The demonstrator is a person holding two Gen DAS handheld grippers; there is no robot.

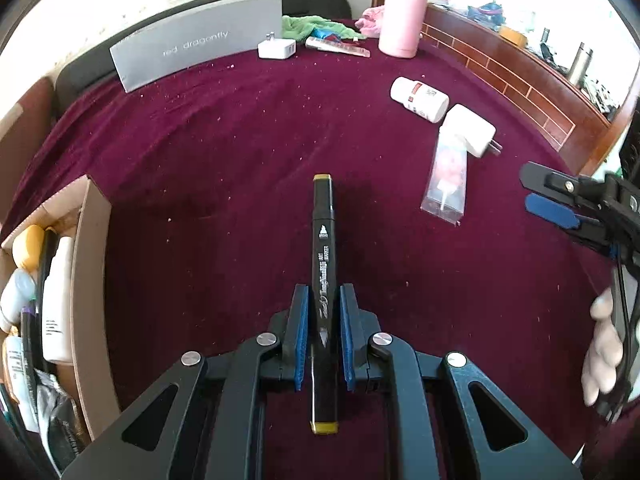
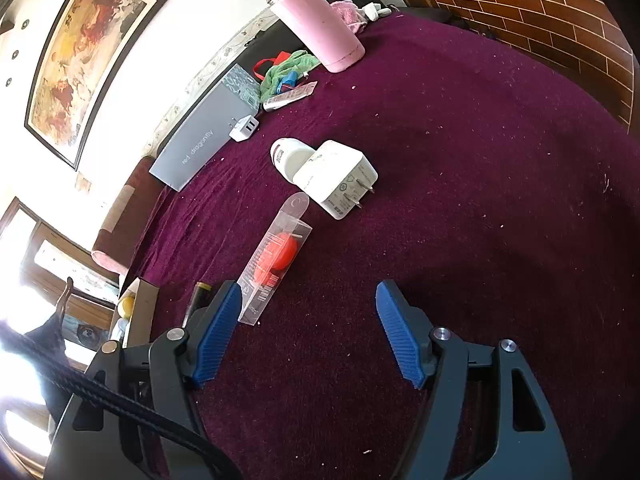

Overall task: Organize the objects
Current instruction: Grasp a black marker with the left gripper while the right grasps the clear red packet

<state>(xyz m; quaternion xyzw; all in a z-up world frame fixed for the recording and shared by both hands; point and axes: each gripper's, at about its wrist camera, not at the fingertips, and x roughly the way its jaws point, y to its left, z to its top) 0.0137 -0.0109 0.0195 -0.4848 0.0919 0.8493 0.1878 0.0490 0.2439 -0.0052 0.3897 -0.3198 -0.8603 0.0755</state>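
Left claw (image 1: pixel 323 300) clamped on black marker (image 1: pixel 322 240), held above maroon table (image 1: pixel 240 140), pointing away. Cardboard box (image 1: pixel 90 280) of sorted items just left. Right claw (image 2: pixel 308 312) open, empty; clear packet (image 2: pixel 276 256) lies ahead of it. Beyond: white charger (image 2: pixel 340 178) touching pill bottle (image 2: pixel 290 156). Farthest: pink flask (image 2: pixel 320 28).

The cardboard box (image 1: pixel 90 264) (left edge) is cut off, its contents indistinct.

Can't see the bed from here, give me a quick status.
Left gripper shut on black marker. Right gripper open, empty. Cardboard box close by, path unobstructed.
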